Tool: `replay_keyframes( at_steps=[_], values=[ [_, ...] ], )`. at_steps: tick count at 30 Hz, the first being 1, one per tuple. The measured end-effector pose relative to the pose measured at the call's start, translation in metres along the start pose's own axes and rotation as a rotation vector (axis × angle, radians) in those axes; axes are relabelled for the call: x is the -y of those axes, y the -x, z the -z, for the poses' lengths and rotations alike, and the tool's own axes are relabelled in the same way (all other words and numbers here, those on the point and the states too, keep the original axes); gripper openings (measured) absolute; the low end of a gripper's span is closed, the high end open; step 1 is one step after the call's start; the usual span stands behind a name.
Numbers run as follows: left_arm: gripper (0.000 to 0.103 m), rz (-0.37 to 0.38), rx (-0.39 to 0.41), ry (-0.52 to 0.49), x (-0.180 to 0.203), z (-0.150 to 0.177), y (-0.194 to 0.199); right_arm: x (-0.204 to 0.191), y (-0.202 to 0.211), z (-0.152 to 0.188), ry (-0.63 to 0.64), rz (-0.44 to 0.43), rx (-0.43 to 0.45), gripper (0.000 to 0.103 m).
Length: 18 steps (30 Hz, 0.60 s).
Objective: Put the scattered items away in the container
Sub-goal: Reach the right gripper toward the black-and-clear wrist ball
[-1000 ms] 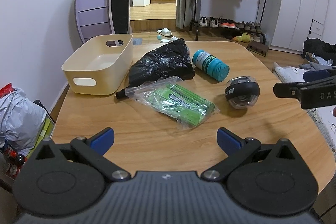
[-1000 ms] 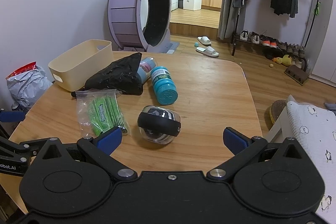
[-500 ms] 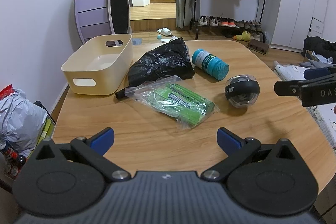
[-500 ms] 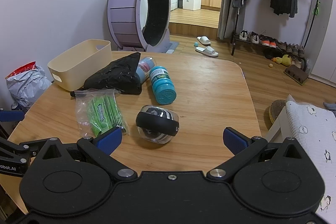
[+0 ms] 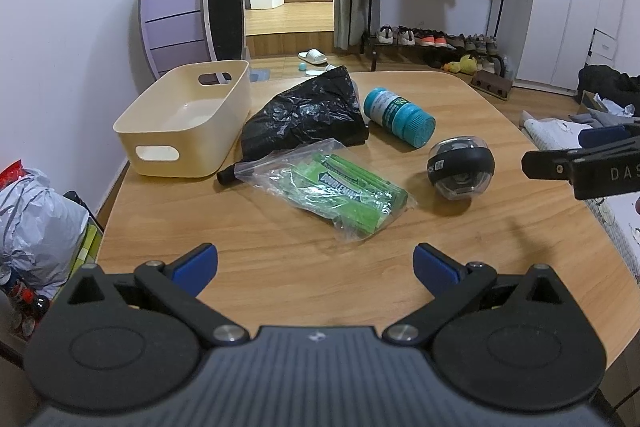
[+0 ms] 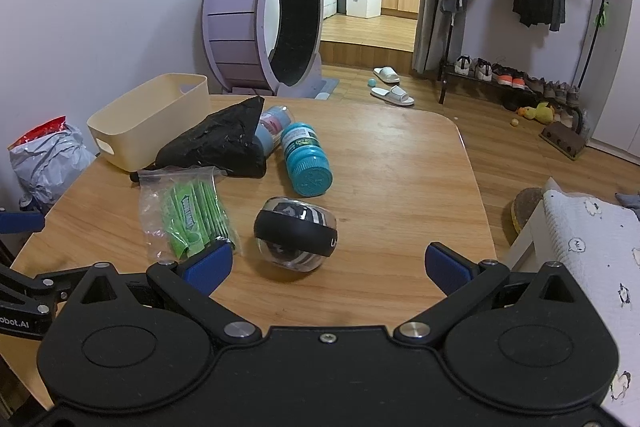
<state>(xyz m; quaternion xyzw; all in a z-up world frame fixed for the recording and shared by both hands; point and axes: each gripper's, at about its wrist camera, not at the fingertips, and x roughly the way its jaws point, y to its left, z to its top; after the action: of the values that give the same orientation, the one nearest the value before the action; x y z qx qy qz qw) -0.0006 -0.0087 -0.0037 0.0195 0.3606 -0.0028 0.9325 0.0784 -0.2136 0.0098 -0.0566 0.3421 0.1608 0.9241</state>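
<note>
A cream bin (image 5: 152,131) (image 6: 132,123) stands empty at the table's far left. Beside it lie a crumpled black bag (image 5: 304,115) (image 6: 216,143), a clear bag of green gum packs (image 5: 340,195) (image 6: 188,215), a teal-capped bottle (image 5: 400,117) (image 6: 306,161) on its side, and a black-banded gyro ball (image 5: 460,169) (image 6: 296,233). A second small bottle (image 6: 272,125) pokes out from behind the black bag. My left gripper (image 5: 316,263) is open near the table's front edge, short of the gum bag. My right gripper (image 6: 328,265) is open, with the gyro ball just beyond its left finger.
The wooden table (image 5: 280,267) has rounded corners; its right edge drops to a white bedding pile (image 6: 592,251). A grey plastic sack (image 5: 36,227) sits on the floor at left. A purple wheel (image 6: 260,19) and a shoe rack stand behind.
Both grippers have edged slightly forward toward the items, the right one closing in on the gyro ball. Nothing on the table has moved.
</note>
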Motion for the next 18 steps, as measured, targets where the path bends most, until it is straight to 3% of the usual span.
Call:
replay_keyframes(
  at_steps=[18],
  values=[
    [0.103, 0.014, 0.009, 0.025, -0.01, 0.007, -0.003, 0.003, -0.024, 0.014, -0.01, 0.001, 0.023, 0.103]
  ],
)
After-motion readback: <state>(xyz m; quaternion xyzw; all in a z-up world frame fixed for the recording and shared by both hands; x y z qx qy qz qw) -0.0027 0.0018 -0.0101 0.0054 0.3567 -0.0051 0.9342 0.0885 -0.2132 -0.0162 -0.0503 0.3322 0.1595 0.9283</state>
